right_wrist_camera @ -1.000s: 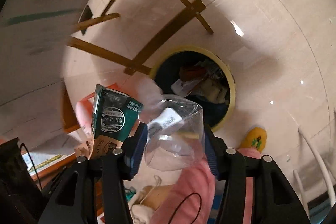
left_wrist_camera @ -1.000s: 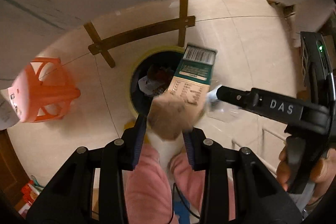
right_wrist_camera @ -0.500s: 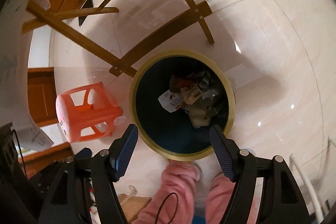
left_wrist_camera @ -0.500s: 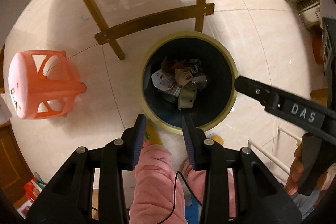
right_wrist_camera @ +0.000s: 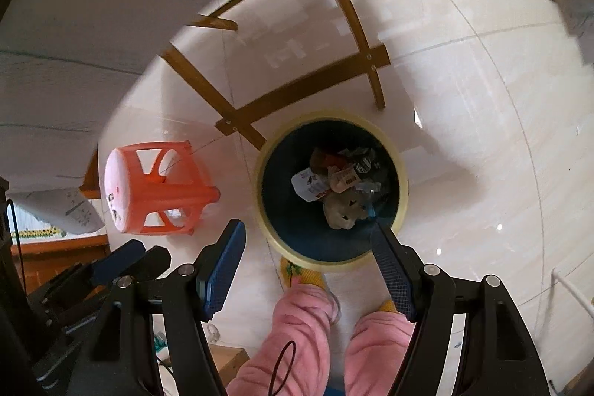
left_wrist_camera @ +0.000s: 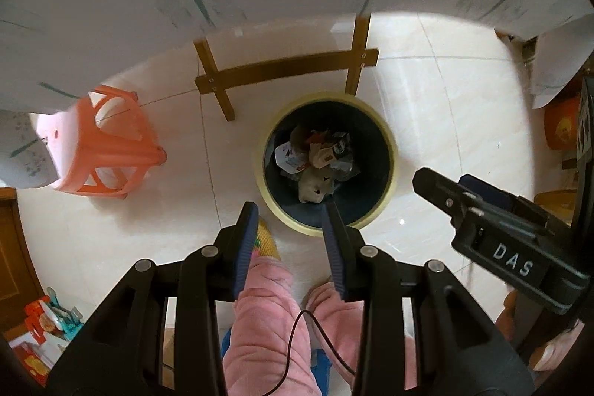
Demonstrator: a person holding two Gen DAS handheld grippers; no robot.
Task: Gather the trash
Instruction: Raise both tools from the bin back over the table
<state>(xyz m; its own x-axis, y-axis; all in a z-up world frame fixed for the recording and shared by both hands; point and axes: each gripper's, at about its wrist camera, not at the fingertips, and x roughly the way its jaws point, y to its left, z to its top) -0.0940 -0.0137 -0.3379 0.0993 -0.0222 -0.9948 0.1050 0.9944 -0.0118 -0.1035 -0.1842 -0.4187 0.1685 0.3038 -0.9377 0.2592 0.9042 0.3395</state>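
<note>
Hanging over the bin (left_wrist_camera: 386, 210) with jaws spread and empty, the left gripper (left_wrist_camera: 289, 210) and right gripper (right_wrist_camera: 308, 232) point down at the trash (right_wrist_camera: 341, 188) lying well below in its bottom.

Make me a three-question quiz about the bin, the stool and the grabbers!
1. Where is the stool?
A. inside the bin
B. on the floor left of the bin
C. held in jaws

2. What colour is the bin rim?
A. yellow
B. red
C. green

3. What are the left gripper and right gripper holding?
A. a carton
B. a bag
C. nothing

Answers: 1 B, it stands on the tiles beside the bin. 2 A, a pale yellow ring circles the dark inside. 3 C, both jaws stand apart with only floor and bin showing between them.
</note>
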